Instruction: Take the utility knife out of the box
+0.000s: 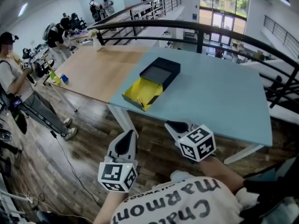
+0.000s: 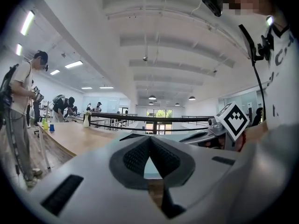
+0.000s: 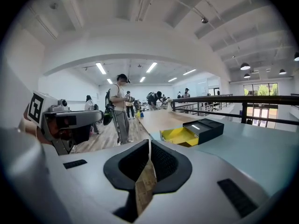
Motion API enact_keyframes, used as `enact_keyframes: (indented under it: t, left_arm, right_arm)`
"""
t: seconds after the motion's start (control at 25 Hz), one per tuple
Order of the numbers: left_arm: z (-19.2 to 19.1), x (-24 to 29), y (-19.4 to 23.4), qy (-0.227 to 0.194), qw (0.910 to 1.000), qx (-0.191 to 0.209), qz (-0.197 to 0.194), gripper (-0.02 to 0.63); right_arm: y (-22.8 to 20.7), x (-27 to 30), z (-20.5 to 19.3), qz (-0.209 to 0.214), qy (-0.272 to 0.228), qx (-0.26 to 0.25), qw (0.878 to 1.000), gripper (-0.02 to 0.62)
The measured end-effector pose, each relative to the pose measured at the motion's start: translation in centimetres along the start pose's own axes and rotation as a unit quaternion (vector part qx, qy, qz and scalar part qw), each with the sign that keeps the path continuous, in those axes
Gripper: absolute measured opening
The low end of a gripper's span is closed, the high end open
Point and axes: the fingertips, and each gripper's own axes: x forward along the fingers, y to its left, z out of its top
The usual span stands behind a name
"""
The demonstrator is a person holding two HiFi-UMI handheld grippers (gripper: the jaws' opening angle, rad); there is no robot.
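Left gripper (image 1: 131, 133) and right gripper (image 1: 172, 124) are both pinched shut and empty, just short of the blue table (image 1: 224, 97). The box (image 1: 161, 71) sits farther off with its yellow tray (image 1: 142, 91) slid out toward the near side, probably for easy reach.

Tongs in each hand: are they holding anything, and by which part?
Nothing. Left tongs and right tongs are both shut, empty, short of the box.

The person's white shirt (image 1: 187, 204), near edge of the head view, bears large black letters seen upside down, roughly "Chatea" and "Marmon", partly cut off.
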Motion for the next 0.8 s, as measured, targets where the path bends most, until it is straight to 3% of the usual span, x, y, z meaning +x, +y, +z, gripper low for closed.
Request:
enact_keyframes:
  t: [0.2,0.4,0.8]
  left_arm:
    - [-1.7,1.1,1.3,0.018,0.9996,-0.023,0.006,0.002]
    - [-2.0,3.2,2.6,0.026,0.9993,-0.026,0.002,0.002]
    - [1.3,9.5,9.1,0.012,0.9992,-0.026,0.027,0.002]
  right_arm:
    - [0.9,1.7,-0.5,0.027,0.006,0.006,1.0,0.04]
    - [-0.5,4.1,-0.6,0.028,0.02,0.014,0.999,0.04]
    - [-5.2,11.8,5.5,0.05,-0.02,0.04,0.998,0.04]
